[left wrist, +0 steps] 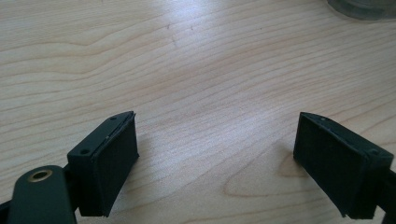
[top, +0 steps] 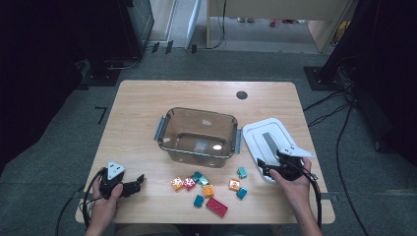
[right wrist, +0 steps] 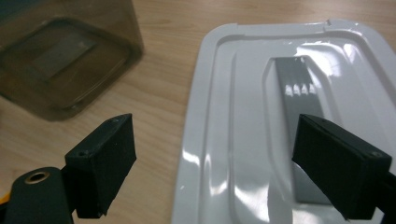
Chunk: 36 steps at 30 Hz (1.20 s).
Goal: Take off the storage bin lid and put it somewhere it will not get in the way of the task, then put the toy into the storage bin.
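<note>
Wooden table (top: 147, 105) in a dim room | tub (top: 198, 136) empty, open | lid (top: 268, 140) flat just right of tub | blocks (top: 206, 187) loose in front of tub, none packed | my right gripper (top: 269, 168) spread over lid's near edge | my left gripper (top: 139, 183) spread, left of blocks | judge: packing not started.

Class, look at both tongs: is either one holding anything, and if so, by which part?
Nothing is held. The left tongs stand open over bare table. The right tongs stand open above the near edge of the white lid, with nothing gripped between the jaws.
</note>
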{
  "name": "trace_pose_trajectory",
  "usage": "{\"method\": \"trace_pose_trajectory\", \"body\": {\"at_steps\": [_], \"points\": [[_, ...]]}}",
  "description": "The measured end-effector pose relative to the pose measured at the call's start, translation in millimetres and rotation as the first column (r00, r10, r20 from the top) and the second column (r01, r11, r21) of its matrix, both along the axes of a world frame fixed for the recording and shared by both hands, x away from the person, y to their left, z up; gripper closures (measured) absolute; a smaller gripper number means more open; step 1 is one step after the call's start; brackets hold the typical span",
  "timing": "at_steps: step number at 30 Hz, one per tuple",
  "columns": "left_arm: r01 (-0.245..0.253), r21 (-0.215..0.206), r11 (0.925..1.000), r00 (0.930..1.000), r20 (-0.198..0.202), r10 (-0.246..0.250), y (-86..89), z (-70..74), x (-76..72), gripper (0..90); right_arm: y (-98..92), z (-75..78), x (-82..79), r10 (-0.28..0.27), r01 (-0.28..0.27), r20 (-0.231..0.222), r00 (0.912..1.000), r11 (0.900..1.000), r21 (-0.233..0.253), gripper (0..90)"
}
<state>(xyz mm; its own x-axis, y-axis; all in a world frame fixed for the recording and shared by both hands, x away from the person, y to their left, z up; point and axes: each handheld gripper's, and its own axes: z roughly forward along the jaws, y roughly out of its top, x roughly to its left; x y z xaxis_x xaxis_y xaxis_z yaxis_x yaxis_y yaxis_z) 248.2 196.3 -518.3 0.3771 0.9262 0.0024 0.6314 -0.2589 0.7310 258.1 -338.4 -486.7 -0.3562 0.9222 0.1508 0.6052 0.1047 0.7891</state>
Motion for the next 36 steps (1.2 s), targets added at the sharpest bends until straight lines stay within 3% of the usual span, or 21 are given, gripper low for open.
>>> {"method": "trace_pose_trajectory", "body": {"at_steps": [4, 12, 18, 24, 30, 36], "points": [[0.0, 0.0, 1.0, 1.0, 0.0, 0.0, 0.0, 0.0, 0.0, 13.4, 4.4, -2.1, -16.6, 0.03, -0.03, -0.004, 0.9995, 1.0, -0.001, 14.0], [0.0, 0.0, 1.0, 1.0, 0.0, 0.0, 0.0, 0.0, 0.0, 13.4, 11.2, -5.2, -34.1, 0.076, -0.076, -0.002, 0.9971, 0.997, 0.016, 15.7], [0.0, 0.0, 1.0, 1.0, 0.0, 0.0, 0.0, 0.0, 0.0, 13.4, 21.4, -6.7, -43.3, 0.117, -0.117, 0.013, 0.9931, 0.993, 0.014, 25.3], [0.003, 0.0, 1.0, 1.0, -0.001, -0.003, -1.2, 0.0, 1.6, 13.2, 30.0, -13.2, -44.5, 0.145, -0.145, 0.009, 0.9894, 0.989, 0.031, 38.1], [0.007, 0.0, 1.0, 1.0, -0.001, -0.007, -2.1, 0.0, 2.7, 13.1, 41.9, -20.4, -37.5, 0.106, -0.106, 0.013, 0.9943, 0.994, 0.018, 48.5], [0.008, 0.0, 1.0, 1.0, -0.001, -0.008, -2.1, 0.0, 2.7, 13.1, 53.4, -24.1, -32.4, 0.128, -0.128, 0.006, 0.9918, 0.992, 0.001, 54.5]]}}
